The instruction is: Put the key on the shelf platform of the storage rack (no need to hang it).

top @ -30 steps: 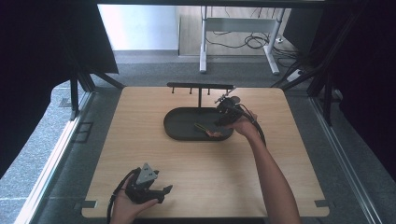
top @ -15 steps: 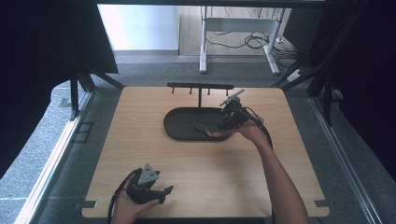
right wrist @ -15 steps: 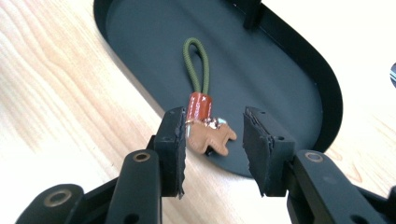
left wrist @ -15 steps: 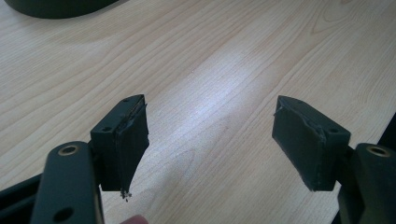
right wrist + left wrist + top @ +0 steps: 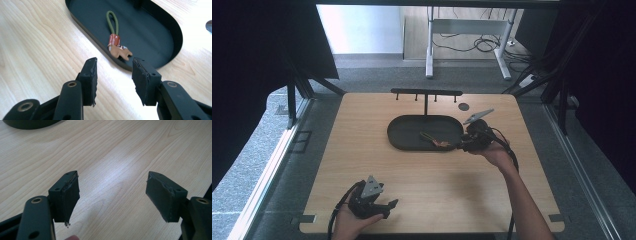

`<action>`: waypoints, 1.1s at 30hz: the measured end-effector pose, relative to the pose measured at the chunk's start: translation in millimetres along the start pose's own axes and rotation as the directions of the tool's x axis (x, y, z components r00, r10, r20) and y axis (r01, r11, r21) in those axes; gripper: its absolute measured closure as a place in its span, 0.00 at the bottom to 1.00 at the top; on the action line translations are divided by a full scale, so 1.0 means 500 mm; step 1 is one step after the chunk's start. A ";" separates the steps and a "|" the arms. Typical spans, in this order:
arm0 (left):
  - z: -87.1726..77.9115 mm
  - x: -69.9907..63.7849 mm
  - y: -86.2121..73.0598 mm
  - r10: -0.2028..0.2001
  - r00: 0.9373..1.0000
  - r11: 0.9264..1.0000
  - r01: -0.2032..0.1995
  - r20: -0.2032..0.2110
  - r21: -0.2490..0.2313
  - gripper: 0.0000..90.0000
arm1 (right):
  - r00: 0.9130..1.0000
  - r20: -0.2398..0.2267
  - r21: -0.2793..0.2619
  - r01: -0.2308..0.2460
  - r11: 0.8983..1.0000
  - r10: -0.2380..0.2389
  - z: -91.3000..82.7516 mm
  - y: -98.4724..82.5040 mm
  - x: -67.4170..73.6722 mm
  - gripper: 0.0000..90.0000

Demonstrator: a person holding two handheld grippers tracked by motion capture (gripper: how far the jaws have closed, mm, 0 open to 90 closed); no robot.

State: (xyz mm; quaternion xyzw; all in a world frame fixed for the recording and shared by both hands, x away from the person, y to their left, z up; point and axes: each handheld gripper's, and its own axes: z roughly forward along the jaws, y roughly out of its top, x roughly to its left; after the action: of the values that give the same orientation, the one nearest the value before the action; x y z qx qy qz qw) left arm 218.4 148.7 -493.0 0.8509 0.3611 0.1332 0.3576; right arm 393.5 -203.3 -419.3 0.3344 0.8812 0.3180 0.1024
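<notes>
A key fob (image 5: 115,42) with a green loop is seen lying in the black oval tray (image 5: 160,37) on the desk (image 5: 427,175). The right gripper (image 5: 114,75) is held just outside the tray's rim; its fingers have just been opening, with nothing between them. The left gripper (image 5: 112,195) is held with fingers wide, empty.

Grey carpet floor (image 5: 362,75), white desk legs (image 5: 430,45), tangled cables (image 5: 472,44).

1. One dark oval tray (image 5: 404,139) is sitting at the centre of the high view.
2. One key fob (image 5: 115,43) with a green loop is lying inside it.
3. One black hook rack (image 5: 427,92) is standing above the tray.
4. One small dark disc (image 5: 463,106) is lying right of centre.
5. Two grippers are showing: one (image 5: 387,205) at lower left, one (image 5: 460,145) right of centre.
</notes>
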 end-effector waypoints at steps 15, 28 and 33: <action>0.003 -0.005 0.001 0.008 1.000 1.000 -0.008 -0.006 0.010 0.30 | 0.999 -0.003 -0.055 -0.047 0.997 0.047 -0.046 -0.148 0.010 0.57; 0.008 -0.004 0.000 0.006 1.000 1.000 -0.005 -0.014 0.021 0.30 | 0.991 -0.019 -0.072 -0.130 0.989 0.129 -0.023 -0.276 0.015 0.54; 0.011 -0.006 0.000 0.013 1.000 1.000 -0.013 -0.015 0.026 0.30 | 0.989 -0.010 -0.075 -0.145 0.987 0.145 -0.024 -0.290 0.011 0.53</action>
State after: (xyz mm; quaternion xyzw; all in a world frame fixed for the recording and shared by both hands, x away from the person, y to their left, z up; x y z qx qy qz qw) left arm 219.1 144.0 -496.5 0.8567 0.3599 0.1373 0.3431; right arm 308.8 -288.8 -501.2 0.3927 0.8423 0.3582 0.0895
